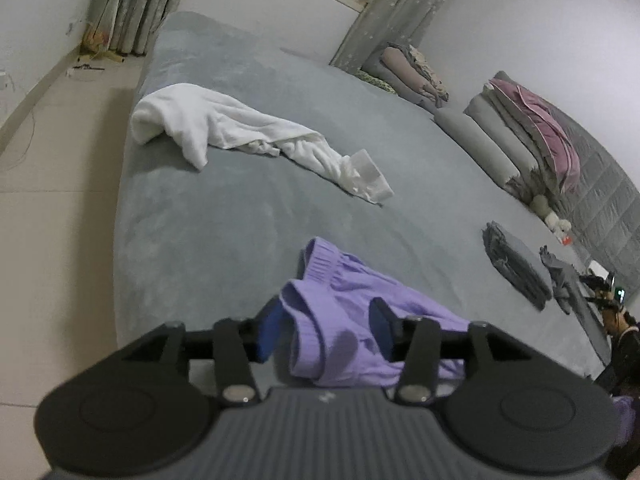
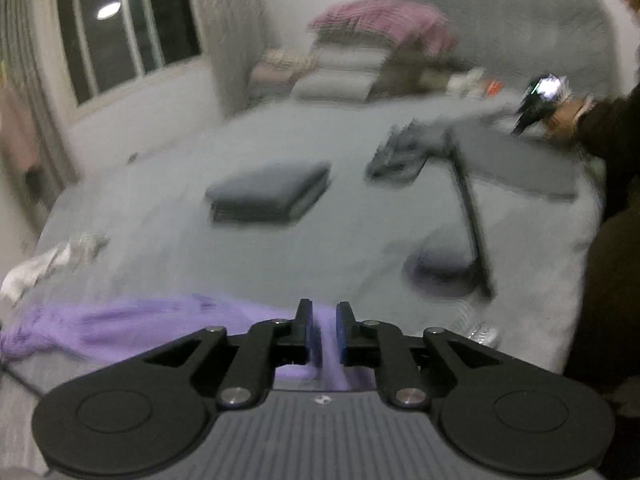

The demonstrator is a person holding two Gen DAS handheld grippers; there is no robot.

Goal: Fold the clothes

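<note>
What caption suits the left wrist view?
Open left hand-held gripper over purple shorts on a grey bed.

Open bedspread between purple shorts, white garment

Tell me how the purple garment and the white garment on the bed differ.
The purple garment lies at the near edge of the bed, between the open fingers of the left hand-held gripper; the white garment lies farther off, with no gripper near it. The purple one is bunched compactly, its ribbed waistband showing; the white one sprawls long, one end twisted. Neither is folded, and both rest on the grey cover.
</note>
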